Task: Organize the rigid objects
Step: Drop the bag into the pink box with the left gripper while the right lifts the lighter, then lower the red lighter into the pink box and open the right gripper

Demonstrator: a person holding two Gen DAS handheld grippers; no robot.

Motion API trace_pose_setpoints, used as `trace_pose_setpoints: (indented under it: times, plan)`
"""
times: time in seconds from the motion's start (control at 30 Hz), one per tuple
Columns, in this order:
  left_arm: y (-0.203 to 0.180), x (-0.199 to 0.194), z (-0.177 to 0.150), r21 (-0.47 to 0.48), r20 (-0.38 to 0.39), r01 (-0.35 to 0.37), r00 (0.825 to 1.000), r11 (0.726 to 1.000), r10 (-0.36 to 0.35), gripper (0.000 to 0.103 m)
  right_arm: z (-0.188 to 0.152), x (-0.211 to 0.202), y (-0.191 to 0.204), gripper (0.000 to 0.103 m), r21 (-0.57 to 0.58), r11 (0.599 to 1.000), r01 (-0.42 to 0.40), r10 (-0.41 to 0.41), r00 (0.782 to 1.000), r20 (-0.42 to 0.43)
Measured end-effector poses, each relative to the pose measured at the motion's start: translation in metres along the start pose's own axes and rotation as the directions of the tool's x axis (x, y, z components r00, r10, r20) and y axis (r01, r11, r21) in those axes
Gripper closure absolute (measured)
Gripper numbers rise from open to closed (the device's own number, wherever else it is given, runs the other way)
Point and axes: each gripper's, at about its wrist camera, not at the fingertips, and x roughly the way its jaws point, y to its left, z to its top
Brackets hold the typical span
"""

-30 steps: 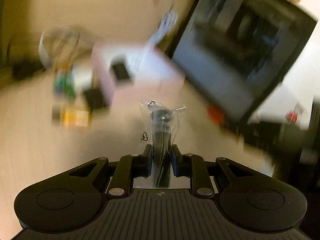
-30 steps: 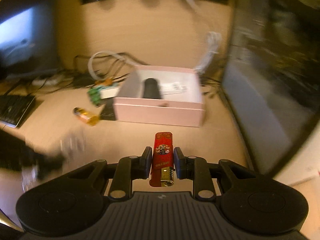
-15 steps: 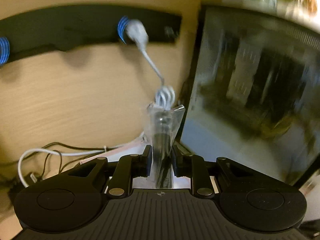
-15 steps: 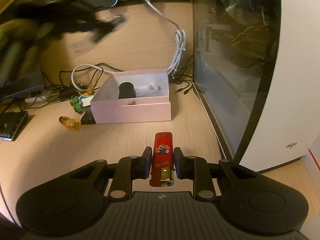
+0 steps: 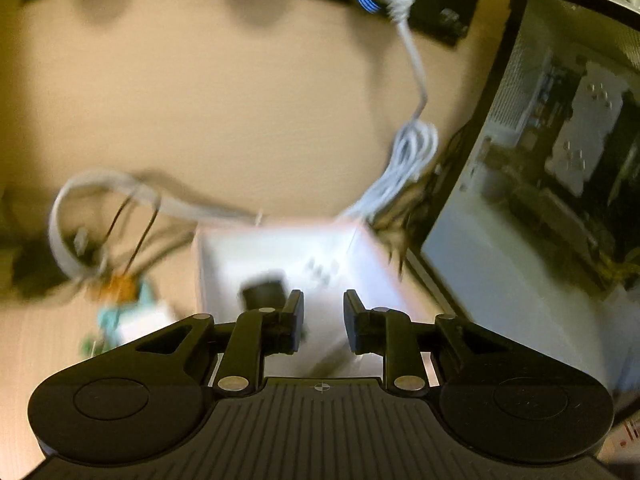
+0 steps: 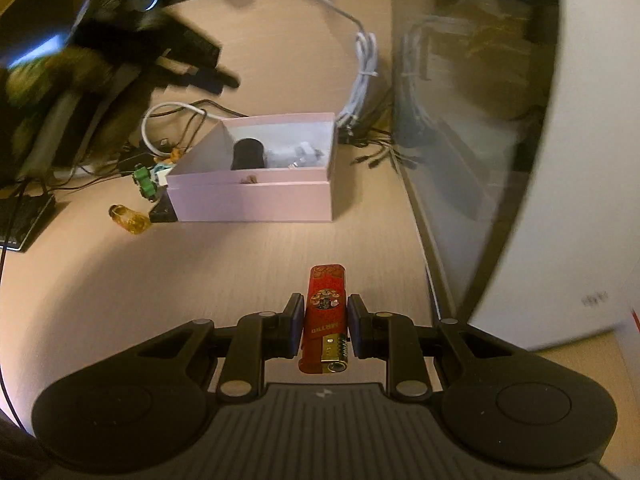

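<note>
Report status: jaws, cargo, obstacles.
Left gripper empty, over pink box. Right gripper shut on red lighter. Path to box clear.

left gripper: matte black, ribbed body, silver screws, round side discs | right gripper: same build, blue-edged finger pads
</note>
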Motion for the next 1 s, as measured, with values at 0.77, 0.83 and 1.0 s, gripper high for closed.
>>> trace_pose_setpoints:
  times: [0.77,0.83,1.0]
  plan:
    - [0.107,-0.148,-0.166,-0.297,-0.212,-0.355,0.930,0.886,0.301,0.078,0.130,0.129,0.048,0.074,0.024,0.996,-0.091,0.088,0.991,0.105]
    - [0.112,-0.147,-0.163,-0.303,-0.213,-0.354,0.930,0.885,0.300,0.078,0.114,0.122,0.057,0.074,0.003,0.997,-0.081,0.080,0.993,0.088]
    - [0.111,-0.129,-0.146,-0.269,-0.187,-0.292,0.951,0.918,0.248,0.078,0.077,0.102,0.069,0.071,-0.019,0.999,-0.036,0.037,0.999,0.028]
